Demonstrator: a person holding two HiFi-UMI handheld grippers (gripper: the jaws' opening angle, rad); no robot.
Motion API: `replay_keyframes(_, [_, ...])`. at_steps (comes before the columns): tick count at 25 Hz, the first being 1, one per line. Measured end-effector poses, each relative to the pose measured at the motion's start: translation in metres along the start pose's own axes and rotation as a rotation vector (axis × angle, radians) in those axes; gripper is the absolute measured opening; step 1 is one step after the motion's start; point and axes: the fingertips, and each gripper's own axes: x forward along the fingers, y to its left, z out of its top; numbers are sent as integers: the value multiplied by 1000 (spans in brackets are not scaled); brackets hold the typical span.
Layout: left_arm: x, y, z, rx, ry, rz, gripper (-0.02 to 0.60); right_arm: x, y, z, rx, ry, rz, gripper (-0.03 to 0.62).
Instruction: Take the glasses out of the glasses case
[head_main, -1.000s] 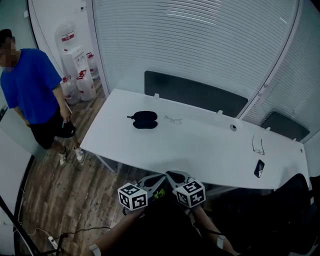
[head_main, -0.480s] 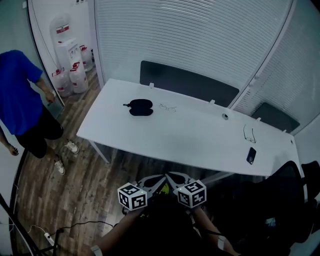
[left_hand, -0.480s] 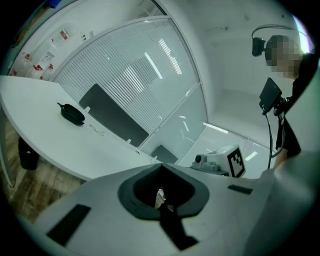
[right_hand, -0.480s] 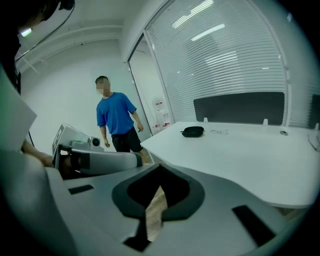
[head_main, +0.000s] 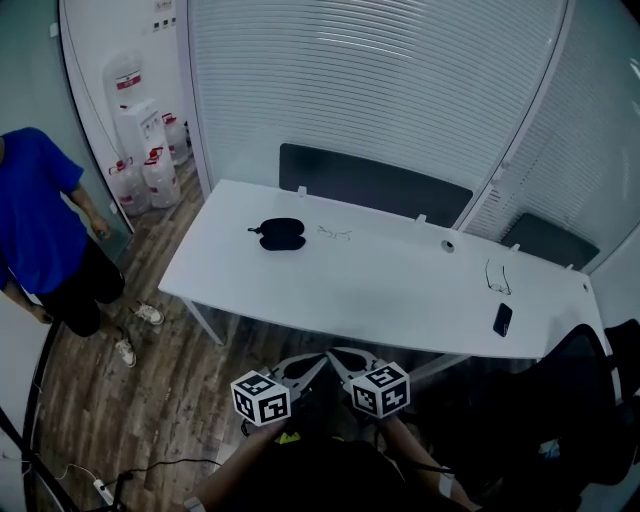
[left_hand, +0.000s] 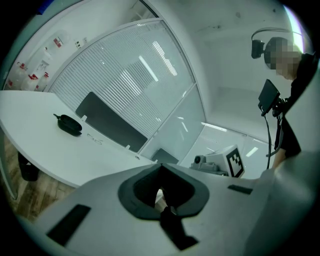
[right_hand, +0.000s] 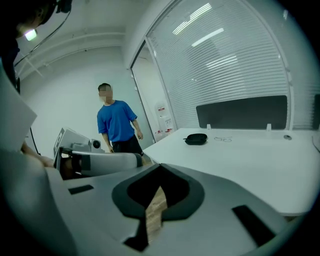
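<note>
A black glasses case (head_main: 281, 234) lies closed on the far left part of the white table (head_main: 390, 290), with a thin pair of glasses (head_main: 335, 234) just to its right. The left gripper view shows the case (left_hand: 69, 125) and those glasses (left_hand: 95, 139) far off, and so does the right gripper view, with the case (right_hand: 196, 138) left of the glasses (right_hand: 223, 139). Both grippers hang low in front of the table's near edge, well short of the case. My left gripper (head_main: 308, 364) and right gripper (head_main: 342, 356) are shut and hold nothing.
A second pair of glasses (head_main: 497, 277) and a dark phone (head_main: 502, 319) lie at the table's right end. A person in a blue shirt (head_main: 40, 230) stands on the wooden floor to the left, near water bottles (head_main: 150, 150). A black chair (head_main: 590, 400) is at the right.
The head view has shifted, so the table sits a little farther and more centred. The person in blue has stepped about at the left. Both grippers stay low and shut.
</note>
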Motion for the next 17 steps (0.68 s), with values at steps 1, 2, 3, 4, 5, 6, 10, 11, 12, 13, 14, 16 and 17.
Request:
replay_keyframes(1, [1,-1,1,2,-5,2,9,-2,-1,2,-13,-2,-3,15])
replay_keyframes(2, [2,-1,1,3,-6,1,9,-2,-2,3,-20,-4,-9,15])
replay_keyframes(3, [3,-1,1,2,-2,-3,9,-3,-3,2,-21,-4,-15,15])
replay_keyframes(4, [4,-2,-1,2,9,-9,9,-4,-3,1,-15,-4,-20,15])
replay_keyframes(5, [4,-3,-4,2,24,-15,9,-5,-3,-2,-4,-4,-23,15])
replay_keyframes(6, [4,-5,-7,5,37,-19,9,-7,-2,-6,8,-4,-25,15])
replay_keyframes(10, [1,-7,-11,19,47,-27,9,-9,1,-10,19,-18,-28,15])
replay_keyframes(11, [0,-7,-10,23,45,-29,9,-9,1,-9,13,-21,-29,15])
replay_keyframes(12, [-1,-8,-10,25,42,-31,9,-9,2,-8,7,-24,-29,15])
replay_keyframes(13, [-2,-8,-9,27,41,-31,9,-9,3,-8,1,-26,-29,15])
replay_keyframes(14, [-3,-8,-9,27,39,-31,9,-8,5,-8,-4,-27,-29,15])
replay_keyframes(16, [-6,-8,-9,29,38,-31,9,-7,7,-7,-9,-29,-28,15])
replay_keyframes(17, [-7,-7,-9,30,37,-31,9,-7,8,-7,-11,-29,-28,15])
